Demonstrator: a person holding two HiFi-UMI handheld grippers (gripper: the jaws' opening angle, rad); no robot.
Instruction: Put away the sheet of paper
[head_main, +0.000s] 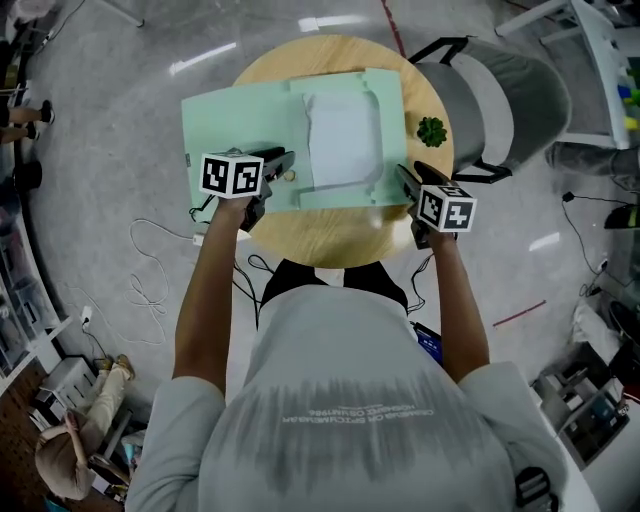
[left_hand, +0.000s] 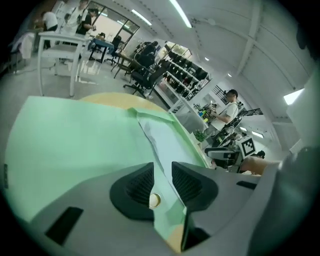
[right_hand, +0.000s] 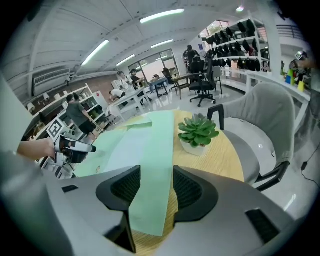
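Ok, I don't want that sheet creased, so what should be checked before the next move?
1. White sheet of paper lies inside the open pale green folder: ok.
2. Left gripper jaws apart, folder edge between them: ok.
3. Right gripper jaws apart around the right flap: ok.
4. Small potted succulent apart from the folder: ok.
5. Folder fully on the round wooden table: not ok, left part overhangs.
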